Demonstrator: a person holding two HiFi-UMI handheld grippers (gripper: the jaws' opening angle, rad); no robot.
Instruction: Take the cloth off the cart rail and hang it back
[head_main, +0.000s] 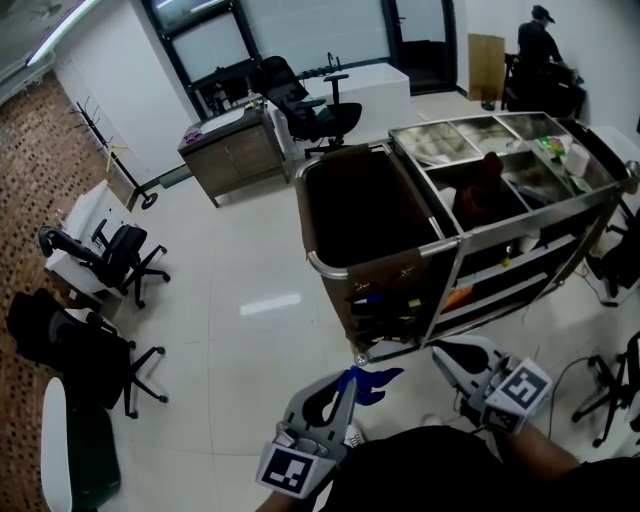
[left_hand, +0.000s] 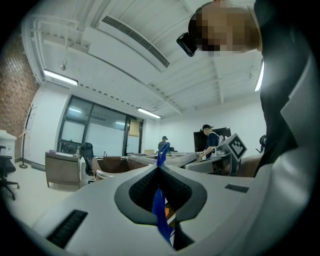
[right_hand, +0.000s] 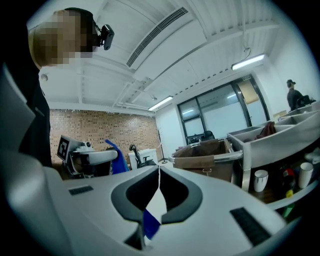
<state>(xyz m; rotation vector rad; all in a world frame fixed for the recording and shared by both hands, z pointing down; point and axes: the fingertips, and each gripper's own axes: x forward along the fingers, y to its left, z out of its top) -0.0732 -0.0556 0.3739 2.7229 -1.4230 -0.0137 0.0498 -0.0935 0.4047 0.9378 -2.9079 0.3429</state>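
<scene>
A small blue cloth (head_main: 378, 382) sticks out of my left gripper (head_main: 350, 378), which is shut on it low in the head view, in front of the cart. In the left gripper view the cloth (left_hand: 159, 205) runs through the closed jaws and pokes out past the tips. The cart's rail (head_main: 375, 262) rims a brown bag a little beyond both grippers and has no cloth on it. My right gripper (head_main: 437, 348) is to the right, apart from the cloth, its jaws meeting at the tips (right_hand: 159, 169). From there the cloth (right_hand: 114, 160) shows at the left.
The steel cart (head_main: 600, 195) carries trays, a maroon cloth (head_main: 480, 185) and cups (right_hand: 260, 180) on a lower shelf. Black office chairs (head_main: 115, 260) stand at the left, another chair (head_main: 610, 385) at the right. Desks (head_main: 230, 150) and a person (head_main: 540, 45) are at the back.
</scene>
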